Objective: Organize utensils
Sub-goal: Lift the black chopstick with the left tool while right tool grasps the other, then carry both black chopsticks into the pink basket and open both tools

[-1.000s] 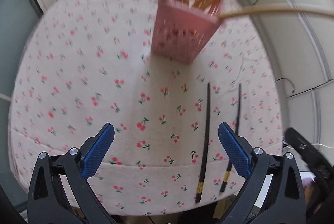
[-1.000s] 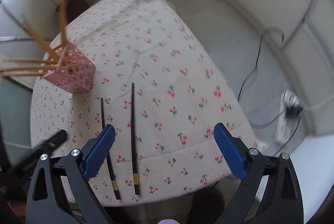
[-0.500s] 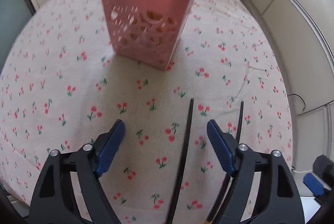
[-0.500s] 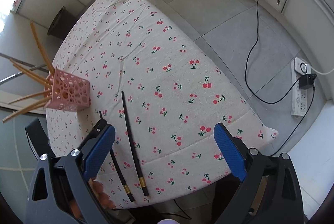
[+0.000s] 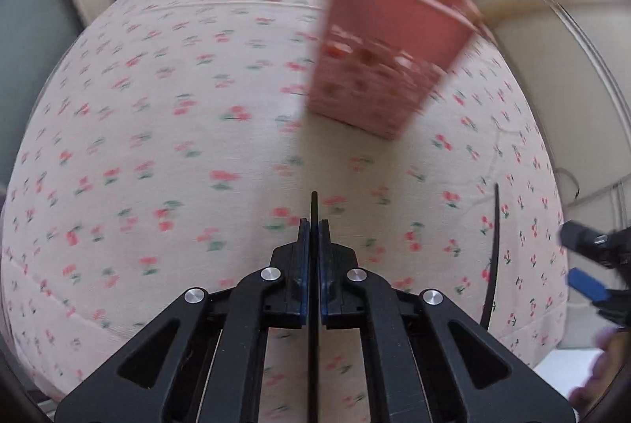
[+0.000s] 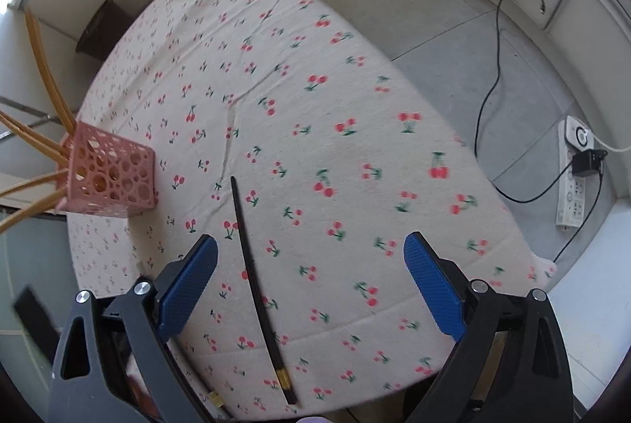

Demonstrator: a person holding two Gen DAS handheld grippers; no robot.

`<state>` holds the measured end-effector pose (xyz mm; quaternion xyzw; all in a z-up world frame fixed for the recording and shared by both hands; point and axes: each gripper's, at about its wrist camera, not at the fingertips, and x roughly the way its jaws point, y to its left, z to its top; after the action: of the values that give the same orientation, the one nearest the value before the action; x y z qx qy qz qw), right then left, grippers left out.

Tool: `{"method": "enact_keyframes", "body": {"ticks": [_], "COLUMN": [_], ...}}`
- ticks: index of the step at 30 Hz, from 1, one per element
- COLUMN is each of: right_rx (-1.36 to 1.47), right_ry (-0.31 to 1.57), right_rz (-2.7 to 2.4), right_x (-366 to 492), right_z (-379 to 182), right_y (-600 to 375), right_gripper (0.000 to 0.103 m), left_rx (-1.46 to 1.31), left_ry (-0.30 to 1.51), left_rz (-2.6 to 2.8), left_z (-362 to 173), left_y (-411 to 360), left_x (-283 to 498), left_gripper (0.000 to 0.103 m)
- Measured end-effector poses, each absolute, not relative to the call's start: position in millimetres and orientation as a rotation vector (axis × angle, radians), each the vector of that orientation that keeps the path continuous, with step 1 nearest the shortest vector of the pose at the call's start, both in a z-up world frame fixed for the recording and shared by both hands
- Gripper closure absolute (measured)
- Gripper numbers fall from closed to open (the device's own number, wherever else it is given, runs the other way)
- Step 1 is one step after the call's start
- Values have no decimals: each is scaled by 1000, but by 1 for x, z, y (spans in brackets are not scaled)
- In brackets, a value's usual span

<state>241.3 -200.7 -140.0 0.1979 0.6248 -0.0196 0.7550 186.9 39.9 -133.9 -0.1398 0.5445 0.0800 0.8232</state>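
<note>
My left gripper [image 5: 314, 225] points down at the cherry-print tablecloth [image 5: 177, 146]. Its jaws are closing and the blue pads press on a thin black chopstick [image 5: 314, 204], whose tip sticks out just past them. A second black chopstick [image 5: 493, 257] [image 6: 256, 285] lies flat near the table's front edge. My right gripper [image 6: 309, 245] hangs open above it, with the chopstick nearer its left finger and untouched. The pink perforated basket [image 5: 386, 68] [image 6: 110, 182] stands beyond, holding several wooden chopsticks [image 6: 43, 75]. The right gripper's fingers [image 5: 585, 285] show at the left wrist view's right edge.
The table's front edge [image 6: 355, 395] lies close under both grippers. On the grey floor to the right are a white power strip [image 6: 575, 186] and a black cable [image 6: 493, 68]. A dark stool [image 6: 102, 28] stands beyond the far end of the table.
The left gripper's jaws went from wide open to shut on the left chopstick. The right gripper came lower, and the remaining chopstick now sits between its fingers.
</note>
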Motion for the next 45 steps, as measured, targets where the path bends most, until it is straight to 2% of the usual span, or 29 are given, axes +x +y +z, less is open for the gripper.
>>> {"method": "enact_keyframes", "body": {"ticks": [5,14,20,22,24,30,45], "right_rx": [342,181,38,38,59,171,254], "right_ry": [1336,1301,1245,1241,1250,1269,1029], "right_rz": [-62,-84,-8,25,61,176,267], "right_x": [252,265,264,263,262,249,208], "right_z": [-151,-171,-166,-165,-165,-157,-61], "right_y": [-171,-129,-105,-104,-104,-112,-138], "right_gripper": [10,12,55,83,98,98,98], "left_rx": [-390,-406,-368,-357,-353,-340,-328], "left_ry": [1089,935,879,876,875,868,809], "left_rz": [211,192,178,177,170,158,116], "left_z": [-97,-38,-20,-20,-20,-19,0], "left_y": [85,99,97,95,94,92,86], "left_x": [171,158,153,154,154,154,145], "left_gripper": [100,100,100,100,100,100,100]}}
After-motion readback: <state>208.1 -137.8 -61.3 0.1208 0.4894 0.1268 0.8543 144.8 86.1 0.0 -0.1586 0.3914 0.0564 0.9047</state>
